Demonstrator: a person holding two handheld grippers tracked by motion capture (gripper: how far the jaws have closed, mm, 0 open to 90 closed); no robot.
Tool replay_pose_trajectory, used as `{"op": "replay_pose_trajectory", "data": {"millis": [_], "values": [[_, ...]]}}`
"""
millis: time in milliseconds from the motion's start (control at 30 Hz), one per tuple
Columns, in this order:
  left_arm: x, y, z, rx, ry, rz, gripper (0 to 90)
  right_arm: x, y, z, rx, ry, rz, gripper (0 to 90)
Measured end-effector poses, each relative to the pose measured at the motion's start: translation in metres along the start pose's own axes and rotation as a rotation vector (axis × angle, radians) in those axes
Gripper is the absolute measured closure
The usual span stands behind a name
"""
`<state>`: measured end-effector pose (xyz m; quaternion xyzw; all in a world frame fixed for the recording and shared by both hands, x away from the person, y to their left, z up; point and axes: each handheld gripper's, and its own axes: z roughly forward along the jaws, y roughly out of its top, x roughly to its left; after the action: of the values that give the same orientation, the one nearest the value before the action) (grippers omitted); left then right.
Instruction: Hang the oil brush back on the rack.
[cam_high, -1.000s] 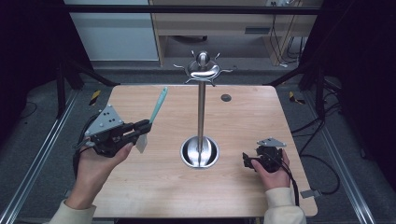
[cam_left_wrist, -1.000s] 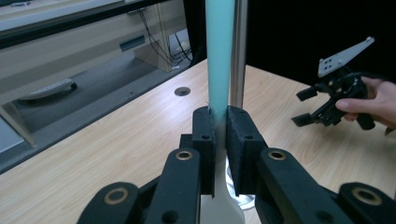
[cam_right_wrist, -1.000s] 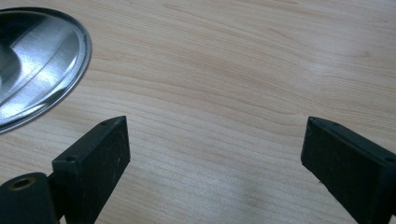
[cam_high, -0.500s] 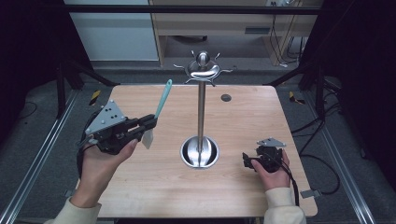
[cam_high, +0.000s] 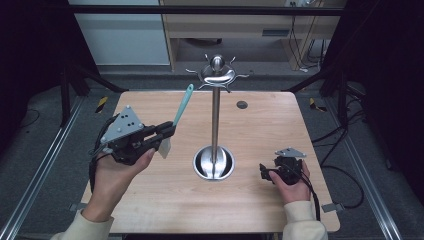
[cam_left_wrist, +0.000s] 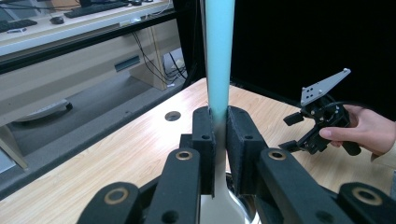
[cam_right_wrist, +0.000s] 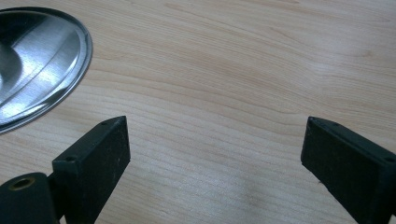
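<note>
Between the two black jaws of the left gripper (cam_left_wrist: 218, 154), a spatula (cam_left_wrist: 218, 51) is clamped just where its teal handle meets the pale blade; in the left gripper view the handle rises straight up out of the jaws and the blade end drops below them. From the high view that left gripper (cam_high: 167, 131) is lifted over the left half of the wooden table (cam_high: 150, 210), with the spatula (cam_high: 181, 107) slanting up and away toward the far edge and its whitish blade hanging beside the jaws. Open tabletop lies around it, and the left edge is near the hand.

Just to its right stands a metal utensil stand (cam_high: 215, 100): a round, dished base near the table's middle, a thin upright pole, and a ring of hooks at the top. No utensil is seen on the hooks, and the base dish looks bare.

Near the right edge, the right gripper (cam_high: 265, 172) sits low over the wood, well apart from the stand. Its jaws (cam_right_wrist: 215, 163) are spread wide with nothing between them, bare wood below and the stand's base rim (cam_right_wrist: 70, 88) at upper left.
</note>
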<state>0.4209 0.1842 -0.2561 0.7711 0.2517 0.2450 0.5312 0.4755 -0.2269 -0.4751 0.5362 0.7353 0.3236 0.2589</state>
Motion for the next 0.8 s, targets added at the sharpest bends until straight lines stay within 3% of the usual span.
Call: {"op": "replay_pose_trajectory", "data": {"millis": [800], "values": [[-0.004, 0.003, 0.011, 0.019, -0.016, -0.006, 82.0, 0.0, 0.0, 0.0, 0.002, 0.002, -0.004, 8.7]]}}
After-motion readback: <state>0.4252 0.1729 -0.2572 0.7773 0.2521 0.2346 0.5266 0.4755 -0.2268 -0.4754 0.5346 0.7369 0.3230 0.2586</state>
